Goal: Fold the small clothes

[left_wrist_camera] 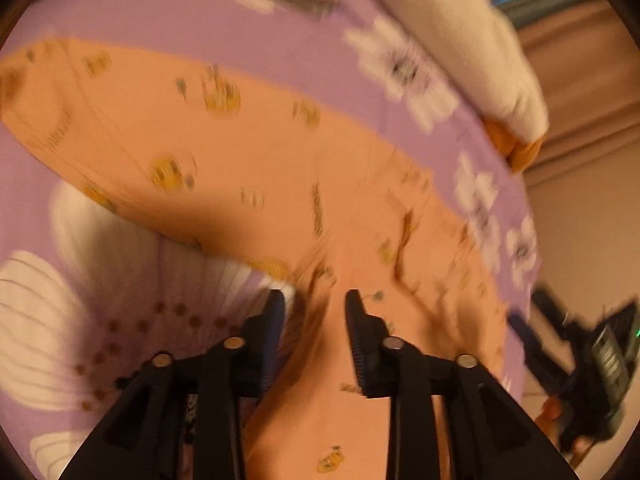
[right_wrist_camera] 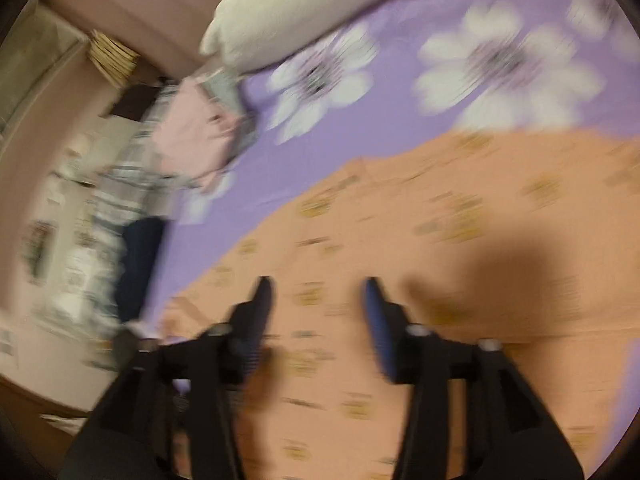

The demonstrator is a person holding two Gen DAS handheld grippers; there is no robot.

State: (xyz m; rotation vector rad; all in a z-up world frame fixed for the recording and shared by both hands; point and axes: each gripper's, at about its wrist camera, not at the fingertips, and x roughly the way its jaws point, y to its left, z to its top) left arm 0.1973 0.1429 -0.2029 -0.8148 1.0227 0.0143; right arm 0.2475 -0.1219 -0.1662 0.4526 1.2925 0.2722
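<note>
the left gripper (left_wrist_camera: 315, 300) hung with fingers apart over the orange garment (left_wrist_camera: 248, 152), which lay spread on the purple sheet (left_wrist_camera: 288, 40). the right gripper (right_wrist_camera: 318, 286) was likewise parted above the garment (right_wrist_camera: 440, 220). only the right view showed shelves (right_wrist_camera: 72, 264) at 9 o'clock; the pillow (right_wrist_camera: 296, 12) lay at 12.

A purple bedsheet (left_wrist_camera: 304, 52) printed with white flowers (right_wrist_camera: 504, 64) covers the bed. A cream pillow (left_wrist_camera: 460, 40) lies at its far edge, an orange cushion (left_wrist_camera: 520, 148) tucked beneath.
</note>
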